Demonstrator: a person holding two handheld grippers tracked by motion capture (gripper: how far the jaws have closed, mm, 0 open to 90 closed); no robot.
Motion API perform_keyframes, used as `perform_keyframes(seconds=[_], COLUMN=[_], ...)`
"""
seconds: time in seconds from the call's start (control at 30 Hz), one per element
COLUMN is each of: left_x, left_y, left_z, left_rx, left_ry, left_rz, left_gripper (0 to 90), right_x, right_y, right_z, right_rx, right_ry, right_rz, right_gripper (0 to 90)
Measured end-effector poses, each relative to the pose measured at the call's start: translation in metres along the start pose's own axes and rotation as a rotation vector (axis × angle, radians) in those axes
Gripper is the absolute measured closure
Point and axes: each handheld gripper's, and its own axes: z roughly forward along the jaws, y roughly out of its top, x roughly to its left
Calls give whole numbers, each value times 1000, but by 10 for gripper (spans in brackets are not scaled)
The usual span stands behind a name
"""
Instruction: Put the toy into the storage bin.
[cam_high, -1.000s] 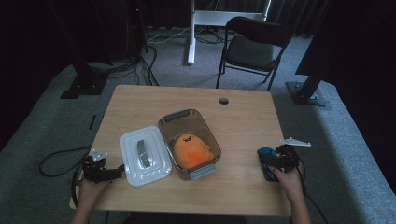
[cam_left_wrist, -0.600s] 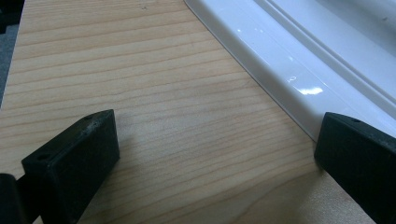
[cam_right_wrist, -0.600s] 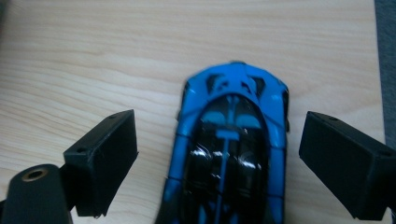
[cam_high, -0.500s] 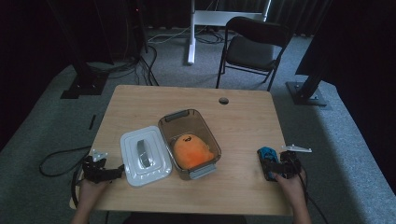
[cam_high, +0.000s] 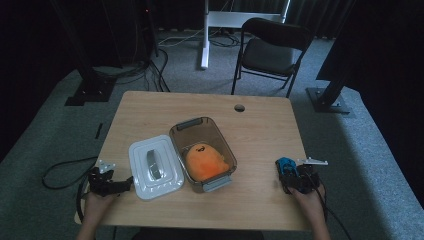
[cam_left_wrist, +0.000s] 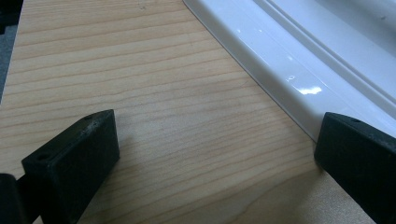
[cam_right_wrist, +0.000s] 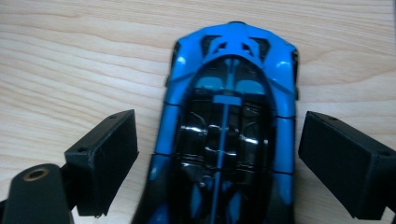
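Observation:
A blue and black toy car (cam_right_wrist: 233, 70) lies on the wooden table (cam_high: 260, 130) near its right front corner. My right gripper (cam_right_wrist: 224, 154) straddles it, open, with a gap between each jaw and the car's sides. In the high view the car (cam_high: 285, 163) sits just ahead of that gripper (cam_high: 287, 173). A clear container (cam_high: 177, 131) at mid-table holds an orange plush toy (cam_high: 204, 161). Its white lid (cam_high: 155, 167) lies flat to the left. My left gripper (cam_high: 125, 182) rests open at the lid's near left corner. Bare wood lies between its jaws (cam_left_wrist: 215, 149), with the lid's rim (cam_left_wrist: 303, 60) by the right jaw.
A cable hole (cam_high: 239, 107) sits near the table's far edge. A black chair (cam_high: 272, 50) stands behind the table, with stand bases and cables on the carpet around it. Bare wood stretches along the far half and between container and car.
My right gripper has shifted slightly toward the near edge while staying around the car. The car, the container, the lid and my left gripper are where they were.

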Motion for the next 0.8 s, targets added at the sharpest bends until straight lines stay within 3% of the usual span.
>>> perform_keyframes(seconds=[0.17,0.27,0.5,0.8], left_x=[0,0,0,0], left_y=[0,0,0,0], left_z=[0,0,0,0], left_rx=[0,0,0,0], left_ry=[0,-1,-2,-2], left_rz=[0,0,3,2], left_gripper=[3,3,3,3], right_x=[2,5,6,8], right_y=[-1,-2,-2,-1], right_z=[4,5,5,5], right_rx=[30,37,45,55], right_ry=[-14,-45,-43,-65], right_rz=[-15,-49,-25,-49], right_gripper=[130,160,194,229])
